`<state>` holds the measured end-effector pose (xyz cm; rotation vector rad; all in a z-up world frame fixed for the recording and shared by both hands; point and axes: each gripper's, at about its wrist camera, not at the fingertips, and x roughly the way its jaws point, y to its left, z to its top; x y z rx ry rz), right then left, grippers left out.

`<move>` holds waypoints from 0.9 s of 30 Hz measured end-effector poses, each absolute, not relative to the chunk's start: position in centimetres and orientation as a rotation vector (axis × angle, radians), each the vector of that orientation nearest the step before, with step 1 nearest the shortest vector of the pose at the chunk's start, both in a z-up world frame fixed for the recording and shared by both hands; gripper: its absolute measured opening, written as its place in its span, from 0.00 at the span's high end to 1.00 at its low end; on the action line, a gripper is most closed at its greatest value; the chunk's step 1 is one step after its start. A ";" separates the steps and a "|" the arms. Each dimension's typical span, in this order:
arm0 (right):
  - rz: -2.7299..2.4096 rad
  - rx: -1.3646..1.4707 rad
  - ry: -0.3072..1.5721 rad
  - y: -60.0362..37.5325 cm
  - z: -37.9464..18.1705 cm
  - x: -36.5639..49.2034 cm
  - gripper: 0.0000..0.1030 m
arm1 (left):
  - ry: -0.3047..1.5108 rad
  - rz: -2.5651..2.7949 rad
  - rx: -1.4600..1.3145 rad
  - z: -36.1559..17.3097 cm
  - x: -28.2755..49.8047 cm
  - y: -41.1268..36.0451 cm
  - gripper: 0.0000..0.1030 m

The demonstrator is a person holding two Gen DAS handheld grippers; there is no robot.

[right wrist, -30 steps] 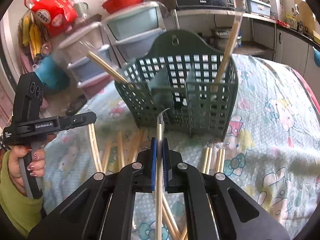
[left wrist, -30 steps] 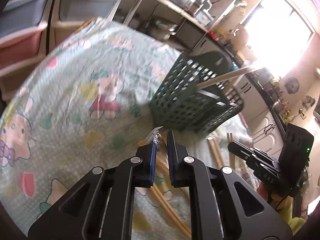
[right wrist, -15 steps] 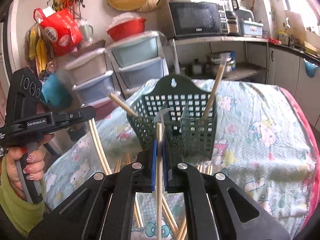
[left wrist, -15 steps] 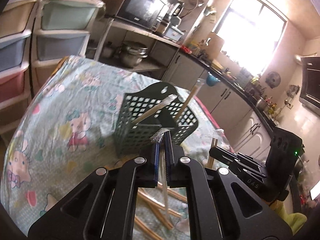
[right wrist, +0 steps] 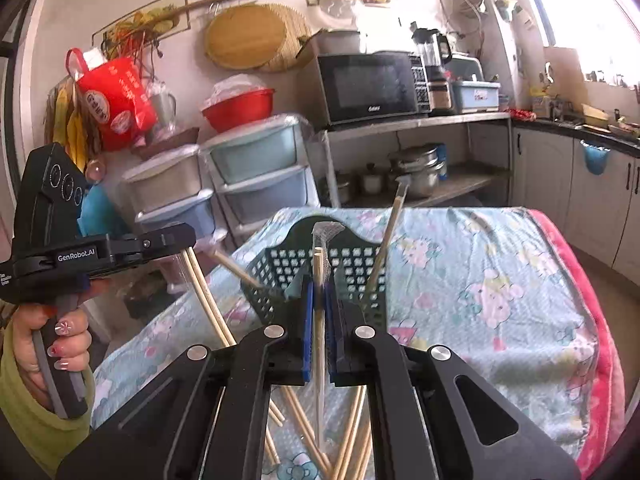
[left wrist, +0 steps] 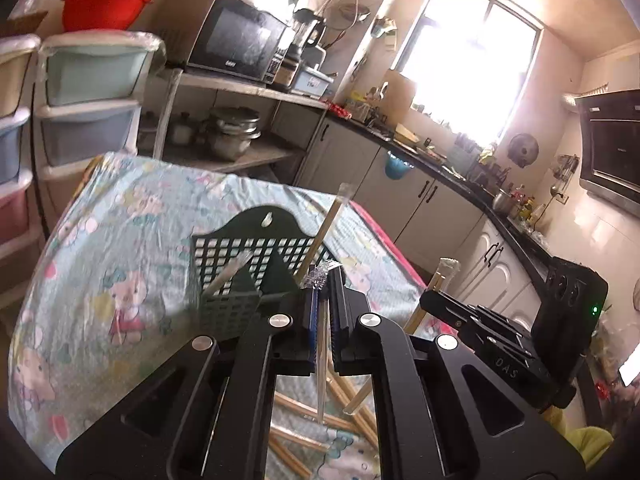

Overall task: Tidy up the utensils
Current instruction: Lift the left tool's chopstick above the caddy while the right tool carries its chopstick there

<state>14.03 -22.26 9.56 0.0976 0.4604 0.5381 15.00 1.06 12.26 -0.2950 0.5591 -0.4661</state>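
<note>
Above the cartoon-print tabletop [right wrist: 500,280], I've got a wrapped chopstick pair in each hand. My right gripper [right wrist: 319,292] is clamped on its wrapped chopsticks [right wrist: 319,264], my left gripper [left wrist: 323,296] pinching another sleeved pair [left wrist: 321,360]. The green basket [right wrist: 352,264] sits just ahead, two pairs already leaning inside. These look feather-light, stiff, but that plastic sleeve seems slippery, so I'd grip mid-shaft. More loose chopsticks [right wrist: 352,440] lie below.
</note>
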 end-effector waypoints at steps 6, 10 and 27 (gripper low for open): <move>0.521 0.112 0.413 -23.0 10.9 13.9 0.95 | 0.513 -0.472 -0.271 14.4 15.6 0.0 0.98; 0.520 0.119 0.387 -23.2 11.8 14.1 0.95 | 0.498 -0.472 -0.266 15.5 16.3 -0.7 0.98; 0.533 0.159 0.290 -23.7 15.9 15.5 0.95 | 0.408 -0.418 -0.236 19.7 19.2 -1.9 0.98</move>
